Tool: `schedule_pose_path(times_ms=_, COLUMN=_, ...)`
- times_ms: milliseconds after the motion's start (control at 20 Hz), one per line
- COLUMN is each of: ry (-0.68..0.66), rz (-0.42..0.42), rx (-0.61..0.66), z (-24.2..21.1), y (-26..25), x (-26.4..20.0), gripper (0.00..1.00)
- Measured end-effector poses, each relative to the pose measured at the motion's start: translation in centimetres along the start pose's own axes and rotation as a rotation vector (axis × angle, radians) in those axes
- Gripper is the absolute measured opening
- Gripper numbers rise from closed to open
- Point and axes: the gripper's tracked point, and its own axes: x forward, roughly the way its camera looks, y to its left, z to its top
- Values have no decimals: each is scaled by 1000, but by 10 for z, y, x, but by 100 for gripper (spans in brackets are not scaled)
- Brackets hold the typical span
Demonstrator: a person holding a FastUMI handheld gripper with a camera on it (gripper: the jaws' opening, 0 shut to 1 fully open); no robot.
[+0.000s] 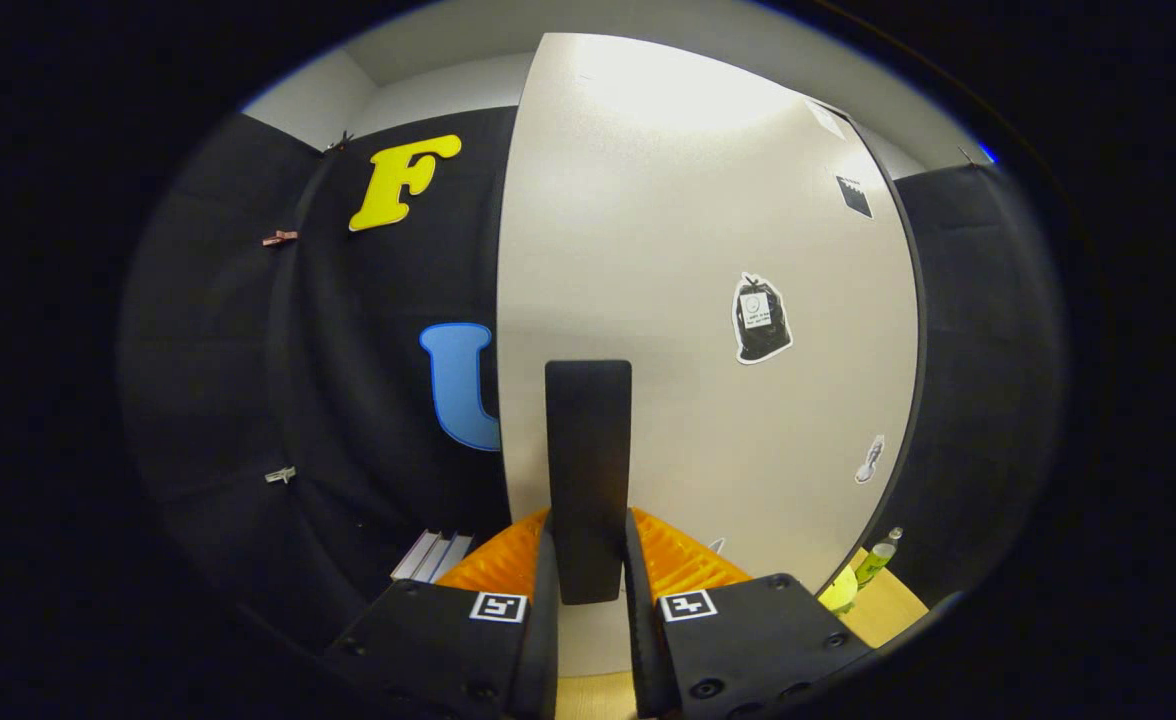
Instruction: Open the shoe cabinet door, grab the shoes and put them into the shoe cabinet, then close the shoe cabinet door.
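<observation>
— Closest in, what is the claw [588,575] doing?

— Both fingers [545,600] are pressing in on a dark upright handle [588,480], one on each side, so the claw is holding the handle in a narrow grip.

— And where is the handle sitting?

— It is standing on the front of the shoe cabinet door [698,300], low on the panel, right between the fingers and rising beyond them.

— How is the door looking?

— It is showing as one tall, pale, speckled panel with a dark edge running down its far side. Light is glaring near its top.

— Anything stuck on it?

— Four stickers are showing: a dark bag-shaped sticker [760,318] at mid height, a small dark square one [854,196] higher up, a pale one at the top corner, and a small light one [869,459] lower down.

— What else is lying around?

— One green bottle [878,558] is standing on the wooden surface [893,605] past the door's far edge, with a yellow-green object [838,592] just beside it.
</observation>
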Motion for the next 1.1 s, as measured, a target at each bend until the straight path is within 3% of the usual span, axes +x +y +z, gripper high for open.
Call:
schedule_pose_path(times_ms=900, ry=43, rz=101, rx=34, z=-9, y=-72, x=-115, gripper=33)
schedule_pose_path(times_ms=1100, ry=46, rz=90, rx=46, z=-9, y=-90, x=-132, gripper=33)
